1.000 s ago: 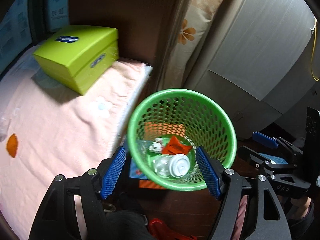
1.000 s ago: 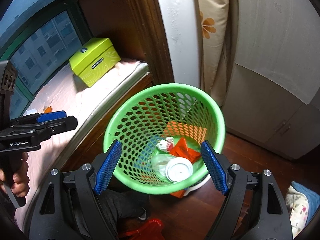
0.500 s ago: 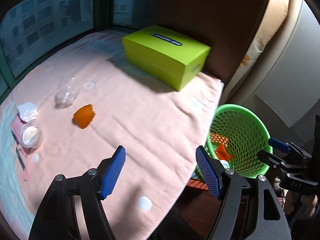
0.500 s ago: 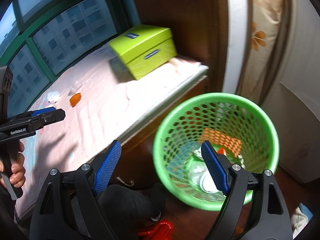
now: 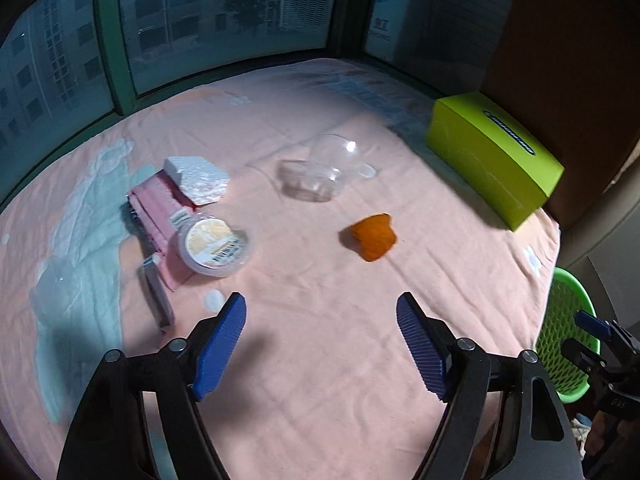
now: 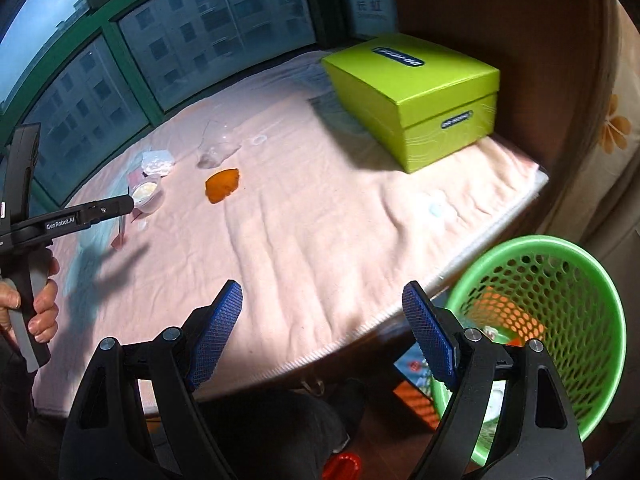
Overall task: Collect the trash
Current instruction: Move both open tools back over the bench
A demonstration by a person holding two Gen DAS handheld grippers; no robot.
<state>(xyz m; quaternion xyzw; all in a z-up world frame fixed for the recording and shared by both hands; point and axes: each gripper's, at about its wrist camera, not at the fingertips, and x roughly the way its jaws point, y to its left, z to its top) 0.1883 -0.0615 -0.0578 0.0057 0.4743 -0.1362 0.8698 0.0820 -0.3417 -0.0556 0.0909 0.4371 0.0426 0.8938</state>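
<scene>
On the pink blanket (image 5: 340,380) lie an orange scrap (image 5: 374,238) (image 6: 222,184), a clear plastic cup on its side (image 5: 320,170) (image 6: 218,148), a round lidded tub (image 5: 214,246) (image 6: 146,194) and a white crumpled wad (image 5: 198,178) (image 6: 158,162). My left gripper (image 5: 322,314) hovers over the blanket short of the orange scrap, its jaws opening with nothing between them. My right gripper (image 6: 322,296) is open and empty over the blanket's near edge. The green mesh basket (image 6: 592,292) (image 5: 560,300), with trash inside, stands on the floor to the right.
A lime-green box (image 5: 496,156) (image 6: 416,96) sits at the blanket's far right by a brown wall. A pink packet (image 5: 160,216) lies under the tub and wad. Windows curve around the far side. A hand (image 6: 40,308) grips the left gripper's handle.
Both grippers have swung left, away from above the basket and out over the blanket. The trash on the blanket has come into view, and the left jaws stand wider.
</scene>
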